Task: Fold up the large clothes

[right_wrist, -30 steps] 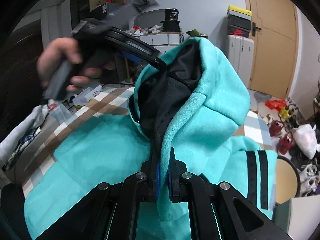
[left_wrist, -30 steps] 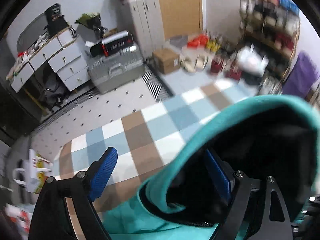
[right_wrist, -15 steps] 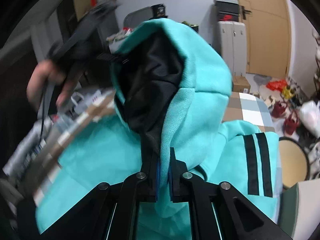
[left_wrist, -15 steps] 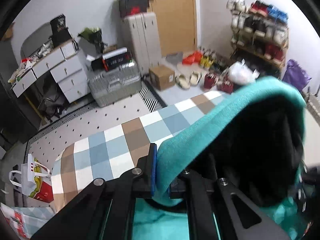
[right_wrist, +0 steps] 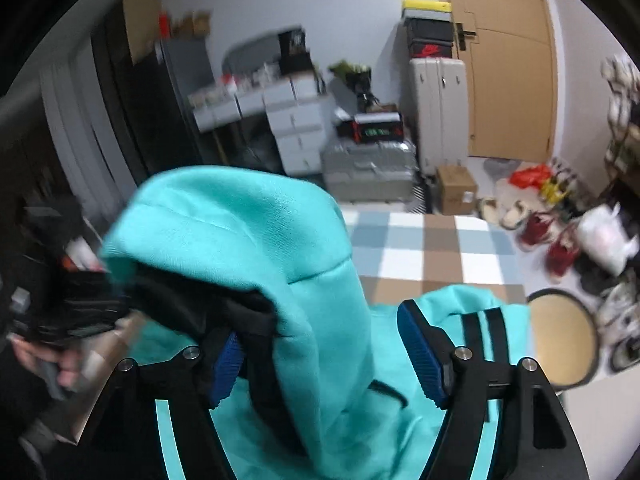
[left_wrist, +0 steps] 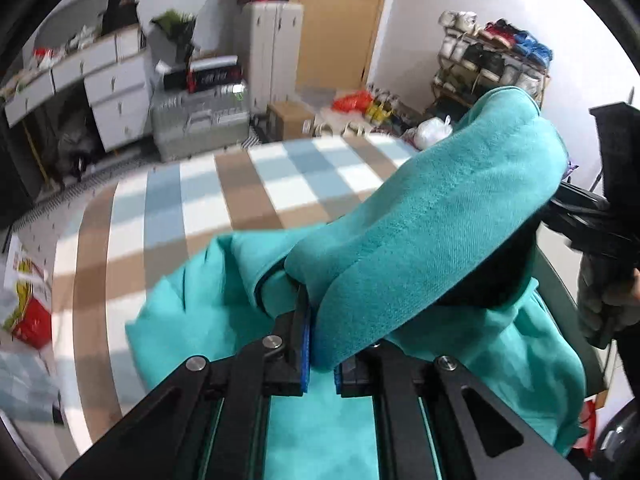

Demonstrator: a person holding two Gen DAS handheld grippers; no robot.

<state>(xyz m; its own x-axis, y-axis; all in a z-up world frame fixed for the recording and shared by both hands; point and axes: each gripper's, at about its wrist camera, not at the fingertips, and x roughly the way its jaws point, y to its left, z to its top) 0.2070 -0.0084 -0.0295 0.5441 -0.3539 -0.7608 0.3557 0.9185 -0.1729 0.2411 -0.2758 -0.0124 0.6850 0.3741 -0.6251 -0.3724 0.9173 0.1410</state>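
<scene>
Right gripper (right_wrist: 320,356) has let go: its blue ribbed pads (right_wrist: 420,356), pinched shut on the hood half a second ago, now stand wide apart with the hood (right_wrist: 248,236) slumping loose between them. Left gripper (left_wrist: 320,350) stays clamped on the hood's teal edge, same as before. Hoodie (left_wrist: 224,312) is thick teal fleece with black lining inside the hood and two black stripes (right_wrist: 484,332) on one sleeve; body lies crumpled on the checked tablecloth (left_wrist: 224,196), blue, white and brown squares. Hood bulges in a rounded hump, tipped over to the right in the left view. Cloth beyond the hoodie is bare up to the table's far edge. Background blurred.
</scene>
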